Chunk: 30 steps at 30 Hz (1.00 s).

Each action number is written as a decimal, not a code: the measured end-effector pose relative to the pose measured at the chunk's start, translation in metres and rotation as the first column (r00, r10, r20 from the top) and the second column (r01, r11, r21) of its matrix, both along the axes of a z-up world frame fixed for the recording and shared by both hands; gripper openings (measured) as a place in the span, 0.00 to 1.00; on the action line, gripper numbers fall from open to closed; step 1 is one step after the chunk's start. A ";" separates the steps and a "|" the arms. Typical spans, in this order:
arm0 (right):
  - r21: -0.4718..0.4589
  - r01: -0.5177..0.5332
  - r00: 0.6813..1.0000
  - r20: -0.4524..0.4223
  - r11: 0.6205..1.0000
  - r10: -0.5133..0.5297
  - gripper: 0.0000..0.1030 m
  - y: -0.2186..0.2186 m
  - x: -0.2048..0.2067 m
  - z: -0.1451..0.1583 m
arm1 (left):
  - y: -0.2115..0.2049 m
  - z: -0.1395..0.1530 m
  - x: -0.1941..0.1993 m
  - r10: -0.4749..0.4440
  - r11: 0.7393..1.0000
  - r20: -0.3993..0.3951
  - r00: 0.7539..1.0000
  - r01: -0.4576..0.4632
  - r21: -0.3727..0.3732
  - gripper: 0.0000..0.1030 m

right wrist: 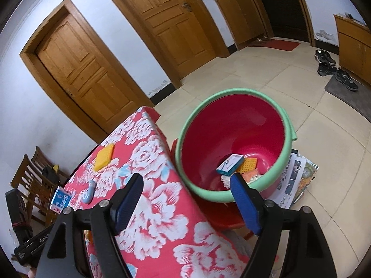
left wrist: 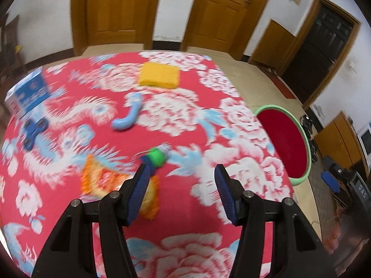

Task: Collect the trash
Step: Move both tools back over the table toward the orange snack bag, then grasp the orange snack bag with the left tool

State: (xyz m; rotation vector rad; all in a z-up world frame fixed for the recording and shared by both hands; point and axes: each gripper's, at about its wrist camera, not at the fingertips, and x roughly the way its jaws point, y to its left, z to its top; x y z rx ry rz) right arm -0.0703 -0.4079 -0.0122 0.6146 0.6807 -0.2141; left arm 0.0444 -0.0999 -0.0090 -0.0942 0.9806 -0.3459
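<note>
Near table centre: bare floral cloth (left wrist: 231, 203) under the open left gripper (left wrist: 182, 173), free to pass.
Left of it: orange snack wrapper (left wrist: 102, 180) and green-capped small item (left wrist: 156, 157) lie close in.
Far table: blue curved tube (left wrist: 129, 115), yellow sponge (left wrist: 160, 75), well apart.
Far left edge: blue box (left wrist: 27, 92), fidget spinner (left wrist: 33, 132).
Right, off table: red basin (right wrist: 234, 97), mouth unobstructed, trash only at bottom.

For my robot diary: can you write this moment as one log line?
left gripper: open, empty | right gripper: open, empty | bucket: holds blue box
</note>
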 end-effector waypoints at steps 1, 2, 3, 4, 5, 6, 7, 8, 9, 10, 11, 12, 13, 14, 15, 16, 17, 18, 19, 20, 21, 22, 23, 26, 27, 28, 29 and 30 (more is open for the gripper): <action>-0.001 -0.008 1.000 0.001 1.000 0.008 0.77 0.003 0.000 0.001 | 0.004 -0.001 -0.001 0.012 1.000 -0.005 1.000 -0.012 -0.001 0.56; -0.001 -0.011 1.000 0.001 1.000 0.011 0.78 0.005 0.001 0.001 | 0.011 -0.003 -0.002 0.032 0.999 -0.014 0.999 -0.032 -0.003 0.56; -0.003 -0.016 1.000 0.003 1.000 0.016 0.78 0.008 0.002 0.002 | 0.017 -0.005 -0.003 0.049 0.999 -0.022 0.999 -0.049 -0.007 0.56; -0.003 -0.020 1.000 0.003 1.000 0.020 0.78 0.008 0.000 0.002 | 0.022 -0.007 -0.004 0.063 0.998 -0.030 0.998 -0.063 -0.011 0.56; -0.004 -0.024 1.000 0.004 1.000 0.024 0.78 0.010 0.000 0.002 | 0.027 -0.008 -0.005 0.074 0.997 -0.037 0.997 -0.074 -0.014 0.56; -0.006 -0.027 1.000 0.005 1.000 0.027 0.78 0.012 0.001 0.002 | 0.031 -0.010 -0.005 0.085 0.996 -0.044 0.995 -0.086 -0.016 0.56; -0.007 -0.030 1.000 0.005 1.000 0.030 0.78 0.013 0.001 0.002 | 0.035 -0.012 -0.006 0.098 0.995 -0.052 0.994 -0.099 -0.018 0.56; -0.007 -0.032 0.999 0.005 0.999 0.032 0.78 0.015 0.001 0.002 | 0.039 -0.015 -0.006 0.112 0.993 -0.061 0.992 -0.113 -0.021 0.56; -0.008 -0.036 0.999 0.004 0.999 0.036 0.78 0.017 0.001 0.002 | 0.043 -0.017 -0.005 0.123 0.992 -0.072 0.990 -0.125 -0.025 0.56; -0.007 -0.038 0.999 0.004 0.999 0.038 0.78 0.017 0.002 0.003 | 0.044 -0.019 -0.004 0.132 0.991 -0.078 0.988 -0.134 -0.027 0.56; -0.008 -0.041 0.999 0.003 0.999 0.041 0.78 0.019 0.002 0.002 | 0.047 -0.021 -0.003 0.143 0.989 -0.087 0.986 -0.146 -0.032 0.56; -0.008 -0.043 0.999 0.001 0.999 0.043 0.78 0.020 0.002 0.002 | 0.049 -0.024 -0.002 0.154 0.987 -0.093 0.984 -0.158 -0.036 0.56; -0.008 -0.044 0.999 0.001 0.999 0.044 0.78 0.020 0.003 0.002 | 0.050 -0.026 0.000 0.166 0.985 -0.096 0.981 -0.170 -0.036 0.56; -0.008 -0.045 0.999 0.000 0.999 0.045 0.78 0.021 0.003 0.002 | 0.051 -0.027 0.001 0.175 0.983 -0.100 0.979 -0.179 -0.035 0.56; -0.008 -0.045 0.999 -0.001 0.999 0.045 0.78 0.021 0.003 0.002 | 0.052 -0.029 0.003 0.184 0.981 -0.105 0.977 -0.189 -0.037 0.56; -0.008 -0.043 0.999 -0.001 0.999 0.043 0.78 0.020 0.003 0.001 | 0.053 -0.031 0.004 0.191 0.980 -0.108 0.976 -0.196 -0.040 0.56; -0.008 -0.040 0.999 -0.002 0.999 0.040 0.78 0.020 0.003 0.001 | 0.054 -0.032 0.006 0.200 0.978 -0.105 0.974 -0.205 -0.039 0.56; -0.007 -0.038 0.999 -0.003 0.999 0.038 0.78 0.020 0.003 0.001 | 0.055 -0.032 0.007 0.205 0.977 -0.103 0.973 -0.210 -0.039 0.56; -0.005 -0.036 0.999 -0.004 0.999 0.036 0.78 0.019 0.003 0.001 | 0.056 -0.032 0.009 0.210 0.976 -0.101 0.972 -0.215 -0.043 0.56; -0.004 -0.033 0.999 -0.006 0.999 0.033 0.78 0.018 0.003 0.000 | 0.056 -0.033 0.012 0.216 0.974 -0.101 0.971 -0.222 -0.044 0.56; -0.003 -0.031 0.999 -0.008 1.000 0.031 0.78 0.018 0.003 -0.001 | 0.056 -0.035 0.015 0.221 0.973 -0.103 0.970 -0.227 -0.043 0.56; -0.001 -0.030 0.999 -0.010 1.000 0.030 0.78 0.017 0.003 -0.001 | 0.056 -0.036 0.017 0.223 0.973 -0.107 0.969 -0.228 -0.045 0.56; 0.000 -0.030 0.999 -0.012 1.000 0.030 0.78 0.016 0.003 -0.002 | 0.056 -0.038 0.020 0.223 0.972 -0.117 0.968 -0.230 -0.043 0.56; 0.001 -0.030 0.999 -0.018 1.000 0.030 0.78 0.015 0.004 -0.004 | 0.053 -0.044 0.022 0.212 0.975 -0.144 0.966 -0.220 -0.039 0.56; 0.002 -0.030 0.999 -0.019 1.000 0.030 0.78 0.015 0.004 -0.004 | 0.051 -0.045 0.022 0.205 0.977 -0.144 0.968 -0.212 -0.034 0.56; 0.003 -0.029 0.999 -0.020 1.000 0.030 0.78 0.014 0.004 -0.004 | 0.048 -0.045 0.021 0.200 0.978 -0.136 0.970 -0.205 -0.026 0.56; 0.003 -0.029 0.999 -0.021 1.000 0.029 0.78 0.014 0.005 -0.005 | 0.045 -0.045 0.020 0.189 0.981 -0.128 0.974 -0.191 -0.010 0.56; 0.005 -0.028 0.999 -0.023 1.000 0.028 0.78 0.013 0.005 -0.005 | 0.044 -0.045 0.019 0.181 0.983 -0.123 0.976 -0.182 -0.001 0.56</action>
